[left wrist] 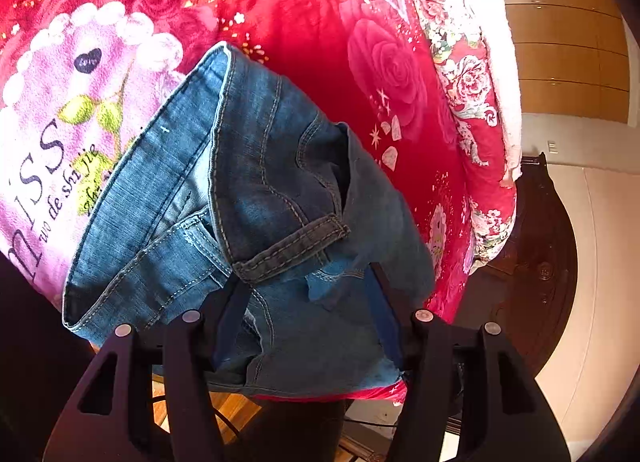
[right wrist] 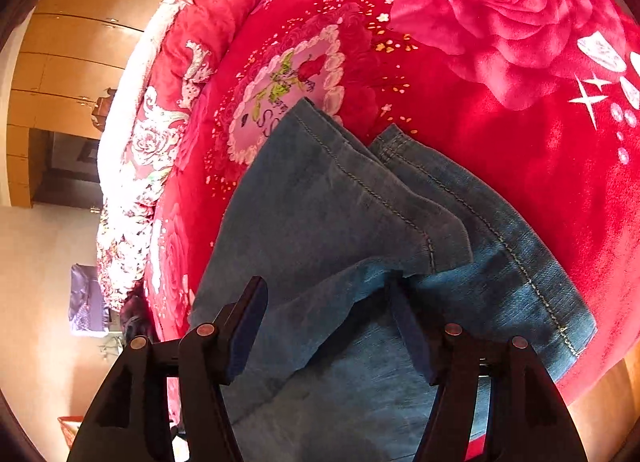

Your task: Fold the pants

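Blue denim pants (left wrist: pixel 260 166) lie folded on a red rose-print blanket (left wrist: pixel 320 22). The left wrist view shows the waistband end with a belt loop and a pocket seam. My left gripper (left wrist: pixel 308 278) stands open just over the near edge of the denim, its pads apart and not pressing the cloth. In the right wrist view the leg ends of the pants (right wrist: pixel 340 222) lie stacked, one hem over the other, on the blanket (right wrist: pixel 520 182). Over the near folded edge my right gripper (right wrist: pixel 326 284) is open, with loose denim between and below its fingers.
The bed's edge has a floral quilt border (left wrist: pixel 472 82) with a white fleece underside. Beyond it stand a wooden wardrobe (left wrist: pixel 568 42) and a dark round piece of furniture (left wrist: pixel 540 262). The wardrobe (right wrist: pixel 80 42) and a pale floor (right wrist: pixel 40 282) lie left of the bed.
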`<state>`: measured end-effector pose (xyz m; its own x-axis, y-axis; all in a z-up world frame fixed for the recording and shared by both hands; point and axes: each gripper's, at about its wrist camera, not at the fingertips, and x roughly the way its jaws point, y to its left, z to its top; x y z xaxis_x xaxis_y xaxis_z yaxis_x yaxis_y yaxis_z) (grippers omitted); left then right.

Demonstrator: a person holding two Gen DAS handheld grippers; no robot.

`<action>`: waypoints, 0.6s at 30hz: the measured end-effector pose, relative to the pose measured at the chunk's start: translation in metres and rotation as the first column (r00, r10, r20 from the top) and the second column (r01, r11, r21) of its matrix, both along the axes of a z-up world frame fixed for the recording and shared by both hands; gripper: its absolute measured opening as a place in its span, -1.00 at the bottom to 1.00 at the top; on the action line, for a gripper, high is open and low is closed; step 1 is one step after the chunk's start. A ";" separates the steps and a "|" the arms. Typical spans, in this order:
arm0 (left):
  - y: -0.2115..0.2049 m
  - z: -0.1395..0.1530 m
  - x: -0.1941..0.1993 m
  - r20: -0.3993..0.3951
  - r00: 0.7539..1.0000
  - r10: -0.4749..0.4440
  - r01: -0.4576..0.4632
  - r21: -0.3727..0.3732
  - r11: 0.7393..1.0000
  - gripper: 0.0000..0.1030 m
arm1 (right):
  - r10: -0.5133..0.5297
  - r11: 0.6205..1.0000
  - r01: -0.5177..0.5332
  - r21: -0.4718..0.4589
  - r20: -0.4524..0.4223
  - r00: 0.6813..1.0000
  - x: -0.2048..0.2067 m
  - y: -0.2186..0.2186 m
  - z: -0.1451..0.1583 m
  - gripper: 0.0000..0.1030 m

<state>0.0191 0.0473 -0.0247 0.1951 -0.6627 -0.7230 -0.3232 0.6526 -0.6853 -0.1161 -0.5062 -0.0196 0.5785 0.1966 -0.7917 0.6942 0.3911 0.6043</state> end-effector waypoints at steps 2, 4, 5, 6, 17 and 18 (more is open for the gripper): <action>-0.002 0.003 -0.003 -0.017 1.000 0.017 -0.017 0.002 1.000 0.22 | 0.019 1.000 -0.020 -0.023 -0.021 1.000 0.003 0.001 0.000 0.28; -0.007 0.003 -0.016 -0.061 0.998 0.029 -0.033 -0.056 0.998 0.23 | 0.005 1.000 -0.006 -0.015 -0.038 0.999 0.004 0.000 -0.004 0.28; -0.011 0.006 -0.024 -0.083 0.996 0.028 -0.033 -0.067 0.997 0.22 | -0.009 1.000 0.009 0.000 -0.030 1.000 0.004 0.000 -0.006 0.28; -0.015 0.008 -0.032 -0.090 0.996 0.024 -0.032 -0.087 0.996 0.22 | -0.015 1.000 0.015 0.009 -0.021 1.000 0.003 0.000 -0.006 0.28; -0.022 -0.025 0.027 -0.049 0.998 -0.036 0.044 0.155 0.987 0.04 | -0.010 1.000 0.011 0.010 -0.023 1.000 0.009 -0.001 -0.013 0.22; -0.024 -0.024 0.031 -0.029 0.998 -0.048 0.052 0.178 0.983 -0.44 | 0.002 1.000 -0.002 -0.006 -0.025 1.000 0.012 0.000 -0.014 0.14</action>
<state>0.0501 0.0236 -0.0492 0.1460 -0.5310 -0.8347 -0.3021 0.7795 -0.5487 -0.1043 -0.5065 -0.0333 0.5578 0.1923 -0.8074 0.7086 0.3962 0.5839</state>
